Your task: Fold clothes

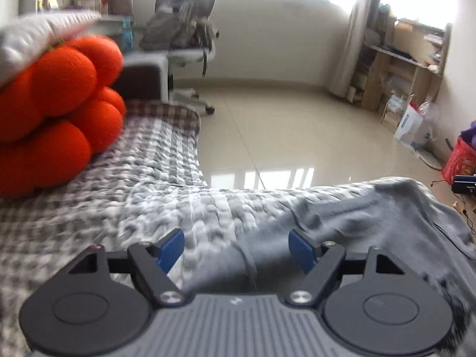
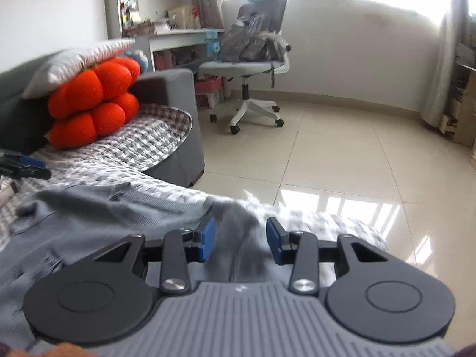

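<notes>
Checked sofa cover (image 1: 166, 202) carries the grey garment (image 1: 366, 208), spread for folding; left tongs (image 1: 236, 250) gape wide over its sleeve, right tongs (image 2: 240, 239) parted, pads clear of cloth.

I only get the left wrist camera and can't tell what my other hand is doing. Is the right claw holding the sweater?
Observer: No. The right claw is open. A blurred fold of the grey sweater lies between its pads, which do not seem to press on it.
Operator: Does my left claw show from that side?
Observer: Just barely. The left claw pokes in at the far left edge, above the checked blanket and below the orange cushion.
</notes>
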Tool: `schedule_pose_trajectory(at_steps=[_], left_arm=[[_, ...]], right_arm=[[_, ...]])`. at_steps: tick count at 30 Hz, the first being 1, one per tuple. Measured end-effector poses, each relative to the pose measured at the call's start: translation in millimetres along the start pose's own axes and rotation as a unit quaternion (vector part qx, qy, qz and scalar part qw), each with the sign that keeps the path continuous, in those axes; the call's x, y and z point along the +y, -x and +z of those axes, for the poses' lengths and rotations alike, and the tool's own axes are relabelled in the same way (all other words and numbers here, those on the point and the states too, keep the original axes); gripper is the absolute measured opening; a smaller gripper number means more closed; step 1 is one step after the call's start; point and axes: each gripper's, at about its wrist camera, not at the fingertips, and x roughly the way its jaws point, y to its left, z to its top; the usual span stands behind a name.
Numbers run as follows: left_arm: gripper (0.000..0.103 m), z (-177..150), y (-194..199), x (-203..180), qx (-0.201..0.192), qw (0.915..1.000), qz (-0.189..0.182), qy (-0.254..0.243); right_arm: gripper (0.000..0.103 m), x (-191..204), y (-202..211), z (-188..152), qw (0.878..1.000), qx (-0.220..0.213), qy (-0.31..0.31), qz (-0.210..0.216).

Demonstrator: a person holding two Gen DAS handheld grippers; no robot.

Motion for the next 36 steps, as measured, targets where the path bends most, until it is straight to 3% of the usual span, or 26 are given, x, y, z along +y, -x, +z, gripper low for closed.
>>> schedule_pose_trajectory(at_steps=[6, 10, 12, 13, 14, 15, 16, 19, 22, 27, 30, 32, 36], left_arm=[[0.075, 14, -57, -9, 0.043, 0.9977, -0.049, -0.022], [0.058, 6, -80, -33, 0.079, 0.9914, -0.042, -0.095], [0.056, 2, -79, -38, 0.061, 0.9911, -0.038, -0.111], [0.05, 1, -79, -40, 0.057, 0.9916, -0.036, -0.111], [0.03, 1, -78, -42, 0.053, 0.9919, -0.035, -0.111], [0.018, 1, -75, -45, 0.048, 0.9921, -0.034, -0.111], [0.002, 1, -71, -51, 0.039, 0.9912, -0.026, -0.124], [0.002, -2, -56, -66, -0.004, 0.986, 0.017, -0.166], [0.002, 8, -48, -65, -0.047, 0.9848, 0.068, -0.153], [0.001, 31, -60, -66, -0.064, 0.9839, 0.112, -0.123], [0.0, 41, -77, -68, -0.065, 0.9777, 0.167, -0.11], [0.0, 41, -93, -67, -0.039, 0.9823, 0.16, -0.089], [0.004, 31, -96, -60, 0.001, 0.9894, 0.128, -0.068]], right_arm=[[0.042, 5, -71, 21, 0.997, 0.057, 0.053, 0.022], [0.042, 7, -94, 12, 0.991, 0.099, 0.074, 0.044], [0.038, 12, -97, 3, 0.989, 0.104, 0.096, 0.039], [0.032, 14, -98, 0, 0.989, 0.104, 0.102, 0.037], [0.016, 15, -97, -1, 0.989, 0.098, 0.101, 0.04], [0.008, 18, -95, -2, 0.99, 0.093, 0.103, 0.04], [0.007, 22, -92, -3, 0.989, 0.086, 0.114, 0.034], [0.007, 34, -82, -6, 0.987, 0.062, 0.147, 0.014], [0.006, 41, -77, -1, 0.987, 0.02, 0.155, -0.026], [0.006, 55, -80, 6, 0.982, -0.017, 0.165, -0.087], [0.006, 56, -92, 8, 0.979, -0.011, 0.162, -0.123], [0.006, 54, -103, 8, 0.977, 0.0, 0.156, -0.144], [0.006, 52, -128, -8, 0.972, 0.058, 0.174, -0.146]])
